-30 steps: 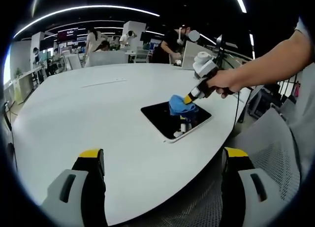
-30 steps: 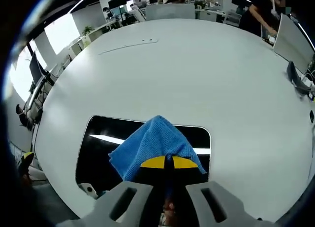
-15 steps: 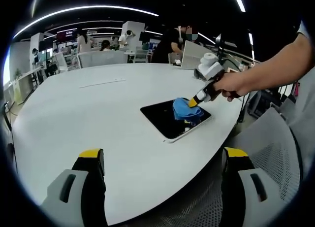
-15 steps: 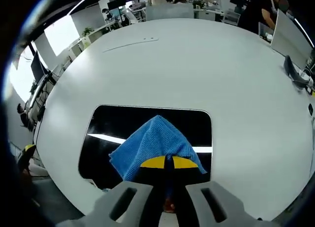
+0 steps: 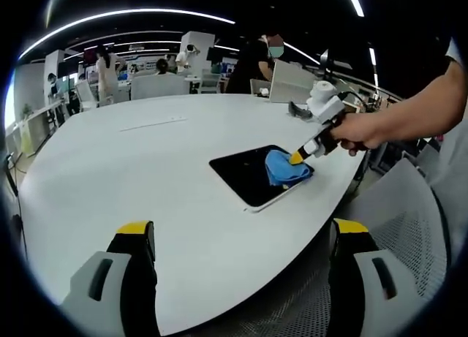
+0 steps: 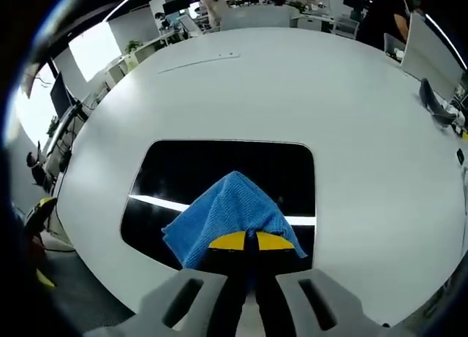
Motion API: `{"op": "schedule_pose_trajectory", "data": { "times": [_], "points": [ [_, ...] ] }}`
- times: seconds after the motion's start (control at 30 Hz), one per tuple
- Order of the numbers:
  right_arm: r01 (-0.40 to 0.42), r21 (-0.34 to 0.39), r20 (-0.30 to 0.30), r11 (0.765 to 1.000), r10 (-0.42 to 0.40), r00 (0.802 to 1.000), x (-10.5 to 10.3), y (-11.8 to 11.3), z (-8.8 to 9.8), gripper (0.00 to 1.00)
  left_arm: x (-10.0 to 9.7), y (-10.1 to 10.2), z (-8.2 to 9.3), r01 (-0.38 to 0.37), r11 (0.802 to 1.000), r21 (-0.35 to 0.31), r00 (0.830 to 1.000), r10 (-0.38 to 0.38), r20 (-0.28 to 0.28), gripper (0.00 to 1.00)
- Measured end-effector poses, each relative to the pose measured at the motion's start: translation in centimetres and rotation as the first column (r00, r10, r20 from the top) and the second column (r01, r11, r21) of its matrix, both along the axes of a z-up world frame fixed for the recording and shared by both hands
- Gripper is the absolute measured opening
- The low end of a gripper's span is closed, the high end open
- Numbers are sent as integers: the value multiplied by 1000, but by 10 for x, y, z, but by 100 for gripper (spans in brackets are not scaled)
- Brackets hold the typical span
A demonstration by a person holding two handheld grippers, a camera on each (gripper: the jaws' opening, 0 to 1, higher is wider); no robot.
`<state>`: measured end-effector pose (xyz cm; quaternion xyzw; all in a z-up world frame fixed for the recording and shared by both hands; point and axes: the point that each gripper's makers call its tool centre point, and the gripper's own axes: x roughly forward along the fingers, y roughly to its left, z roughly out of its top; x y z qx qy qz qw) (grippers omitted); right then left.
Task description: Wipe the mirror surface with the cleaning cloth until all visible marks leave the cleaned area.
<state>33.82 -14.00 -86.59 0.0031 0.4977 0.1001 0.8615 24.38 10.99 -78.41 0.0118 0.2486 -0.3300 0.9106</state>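
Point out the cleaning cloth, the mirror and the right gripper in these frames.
cleaning cloth (image 6: 223, 213): right gripper view, middle of the blue fabric.
mirror (image 6: 227, 165): right gripper view, bare dark glass above the cloth.
right gripper (image 5: 296, 158): left gripper view, yellow fingers at the cloth.

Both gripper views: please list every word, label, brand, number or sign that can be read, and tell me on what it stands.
No text can be read in either view.
Mirror, blue cleaning cloth, white table: no print visible.
Dark wall screen in the far background of the left gripper view: too small and blurred to read.
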Motion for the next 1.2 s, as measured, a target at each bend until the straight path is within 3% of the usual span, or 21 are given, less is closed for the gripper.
{"op": "schedule_pose_trajectory", "data": {
  "times": [0.83, 1.2],
  "points": [
    [5, 45, -22, 999, -4, 1000, -36, 4, 1, 0, 1, 2, 1, -3, 1000, 3, 1000, 3, 6, 99],
    [2, 59, -38, 998, 1, 999, -38, 5, 1, 0, 4, 2, 1, -3, 1000, 9, 1000, 3, 2, 99]
  ]
}}
